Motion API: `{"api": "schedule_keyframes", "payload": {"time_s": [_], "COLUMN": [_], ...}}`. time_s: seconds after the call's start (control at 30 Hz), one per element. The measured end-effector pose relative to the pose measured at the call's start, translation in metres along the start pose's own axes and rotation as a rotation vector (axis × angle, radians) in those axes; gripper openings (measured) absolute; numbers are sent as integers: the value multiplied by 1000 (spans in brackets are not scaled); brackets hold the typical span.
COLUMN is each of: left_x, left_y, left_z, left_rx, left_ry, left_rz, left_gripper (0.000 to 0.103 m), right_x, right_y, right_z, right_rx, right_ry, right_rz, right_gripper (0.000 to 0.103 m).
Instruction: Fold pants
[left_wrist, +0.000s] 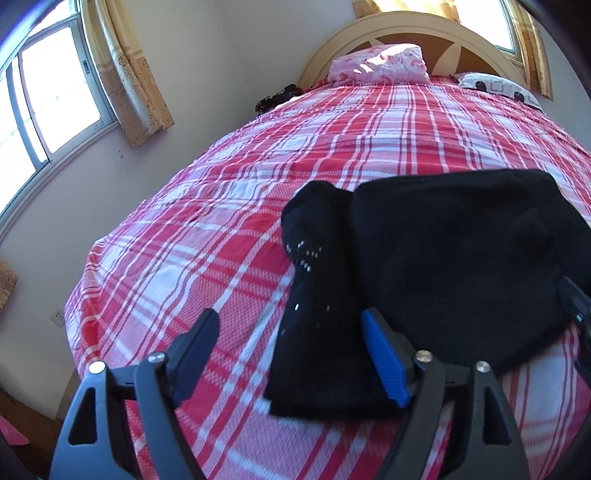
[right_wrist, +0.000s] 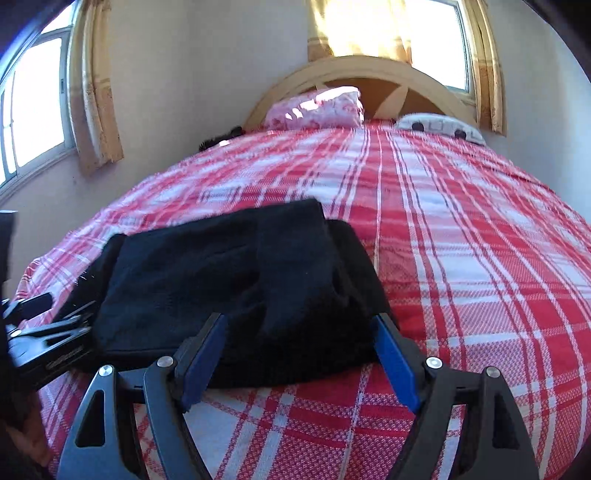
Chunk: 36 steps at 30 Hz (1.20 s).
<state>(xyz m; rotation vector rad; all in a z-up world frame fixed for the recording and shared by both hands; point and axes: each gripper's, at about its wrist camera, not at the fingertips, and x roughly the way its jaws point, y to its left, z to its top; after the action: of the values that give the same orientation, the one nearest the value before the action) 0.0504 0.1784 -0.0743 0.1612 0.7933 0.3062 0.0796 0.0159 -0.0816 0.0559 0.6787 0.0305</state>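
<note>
The black pants (left_wrist: 443, 258) lie folded in a thick bundle on the red plaid bed cover (left_wrist: 184, 258). A narrow part with small white marks (left_wrist: 317, 295) sticks out at the bundle's left side. My left gripper (left_wrist: 291, 325) is open, its jaws either side of that narrow part, just above it. In the right wrist view the pants (right_wrist: 240, 280) lie straight ahead. My right gripper (right_wrist: 301, 328) is open, its jaws wide at the bundle's near edge. The left gripper (right_wrist: 44, 332) shows at the far left of that view.
Pink pillow (left_wrist: 380, 64) and white patterned pillow (left_wrist: 498, 86) lie by the curved headboard (left_wrist: 332, 48). A dark item (left_wrist: 277, 98) sits at the bed's far left corner. A wall with curtained windows (left_wrist: 55, 92) runs along the left. Bare cover (right_wrist: 480, 240) stretches right.
</note>
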Motion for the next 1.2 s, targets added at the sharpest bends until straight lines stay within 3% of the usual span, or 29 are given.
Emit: {"api": "schedule_keyframes", "payload": {"time_s": [0.1, 0.2, 0.33, 0.37, 0.5, 0.6, 0.7, 0.83, 0.97, 1.2], "left_x": [-10, -21, -35, -37, -48, -61, -75, -91, -105, -113], "left_y": [3, 8, 7, 5, 2, 3, 4, 5, 9, 8], "left_z": [-3, -1, -4, -6, -12, -16, -16, -8, -5, -6], "left_rx": [11, -15, -23, -19, -19, -26, -25, -30, -51, -58], "left_ry": [-2, -1, -26, -28, -39, -66, -121, -138, -176, -179], "left_rz": [-8, -54, -97, -102, -144, -181, -168, -143, -179, -183], "left_gripper": [89, 89, 90, 90, 90, 99, 101, 103, 103, 103], "right_x": [10, 6, -33, -42, -57, -71, -86, -111, -138, -156], "right_y": [0, -2, -5, -4, -3, -6, -5, -9, -10, -5], "right_z": [1, 0, -4, -7, -23, -33, -35, -25, -12, -5], "right_rx": [-1, 6, 27, 32, 79, 112, 116, 133, 152, 132], "right_ry": [47, 26, -148, -157, -86, -68, -80, -136, -215, -245], "right_rz": [-2, 1, 21, 40, 67, 85, 78, 69, 46, 31], "right_gripper": [82, 82, 82, 82, 82, 82, 82, 82, 82, 82]}}
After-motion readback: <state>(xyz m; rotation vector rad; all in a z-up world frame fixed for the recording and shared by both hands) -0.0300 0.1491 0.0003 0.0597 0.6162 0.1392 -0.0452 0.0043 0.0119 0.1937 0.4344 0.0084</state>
